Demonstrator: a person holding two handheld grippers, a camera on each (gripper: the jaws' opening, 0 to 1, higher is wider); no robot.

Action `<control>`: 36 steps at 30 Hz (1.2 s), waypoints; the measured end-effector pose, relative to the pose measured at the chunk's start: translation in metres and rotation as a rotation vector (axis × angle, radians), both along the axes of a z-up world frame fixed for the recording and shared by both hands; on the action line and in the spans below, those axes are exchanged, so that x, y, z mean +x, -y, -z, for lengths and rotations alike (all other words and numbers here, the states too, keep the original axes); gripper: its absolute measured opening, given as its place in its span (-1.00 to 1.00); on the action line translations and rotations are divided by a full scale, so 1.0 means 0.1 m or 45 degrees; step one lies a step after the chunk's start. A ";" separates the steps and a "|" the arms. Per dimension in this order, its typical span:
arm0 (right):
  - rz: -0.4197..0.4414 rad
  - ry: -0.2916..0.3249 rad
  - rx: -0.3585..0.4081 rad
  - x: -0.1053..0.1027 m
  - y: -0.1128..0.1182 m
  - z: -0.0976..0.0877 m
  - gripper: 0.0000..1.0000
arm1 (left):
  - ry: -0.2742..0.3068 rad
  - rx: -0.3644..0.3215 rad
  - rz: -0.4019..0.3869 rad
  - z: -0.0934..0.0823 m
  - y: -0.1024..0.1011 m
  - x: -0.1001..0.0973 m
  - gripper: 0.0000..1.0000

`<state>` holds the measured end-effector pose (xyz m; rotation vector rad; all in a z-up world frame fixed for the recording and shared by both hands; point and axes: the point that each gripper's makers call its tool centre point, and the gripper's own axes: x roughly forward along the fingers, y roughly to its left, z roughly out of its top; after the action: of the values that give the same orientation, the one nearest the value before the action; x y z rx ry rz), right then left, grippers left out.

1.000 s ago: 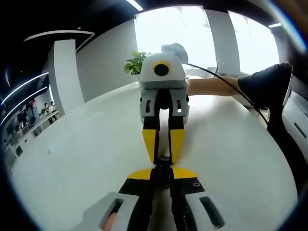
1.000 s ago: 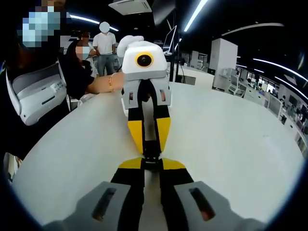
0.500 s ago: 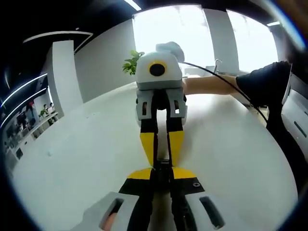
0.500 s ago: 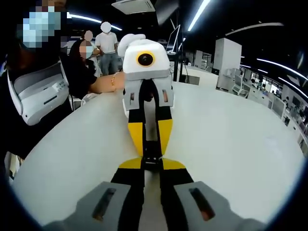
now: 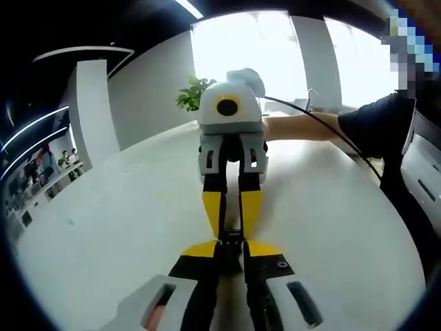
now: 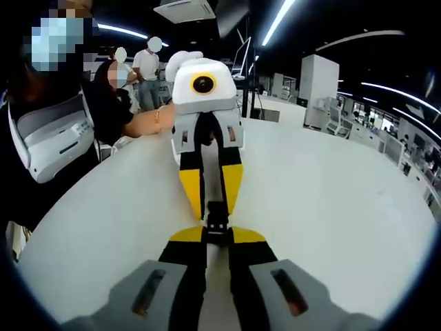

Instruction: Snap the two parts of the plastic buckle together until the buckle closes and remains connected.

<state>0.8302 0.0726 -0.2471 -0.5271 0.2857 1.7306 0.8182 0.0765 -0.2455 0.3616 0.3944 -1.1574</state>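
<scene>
A: Setting: open office hall with strip lights overhead; a round white table [image 6: 331,207] carries the work. A plant [image 5: 191,93] stands at the table's far edge in the left gripper view.

B: Step in hand?

A: The closing push, as I judge it. The two grippers meet nose to nose over the middle of the table. The left gripper [image 5: 232,243] has its jaws drawn narrow on one end of the black plastic buckle [image 5: 233,238]; the right gripper [image 6: 216,234] clamps the other end.

B: Where is the buckle exactly?

A: Between the four yellow-tipped jaw ends, held above the table, near its centre. In the right gripper view the buckle [image 6: 216,219] reads as a small dark block with ridged sides.

B: Latched?

A: Cannot tell; the seam is too small and dark.

B: Next move?

A: Probably a straight push along the shared axis, halves kept level, then a light tug to check the catch holds.
</scene>
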 end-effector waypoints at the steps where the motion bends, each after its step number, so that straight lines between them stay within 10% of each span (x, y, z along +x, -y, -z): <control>1: 0.001 0.000 0.000 0.00 0.00 0.00 -0.78 | 0.003 0.006 -0.001 0.00 -0.01 0.00 -0.74; 36: 0.106 -0.066 0.050 0.02 0.06 0.02 -0.73 | -0.081 0.095 -0.069 0.10 -0.15 -0.04 -0.74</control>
<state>0.8320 0.0664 -0.2494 -0.4361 0.3057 1.6678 0.8143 0.0911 -0.2551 0.3778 0.5009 -1.1054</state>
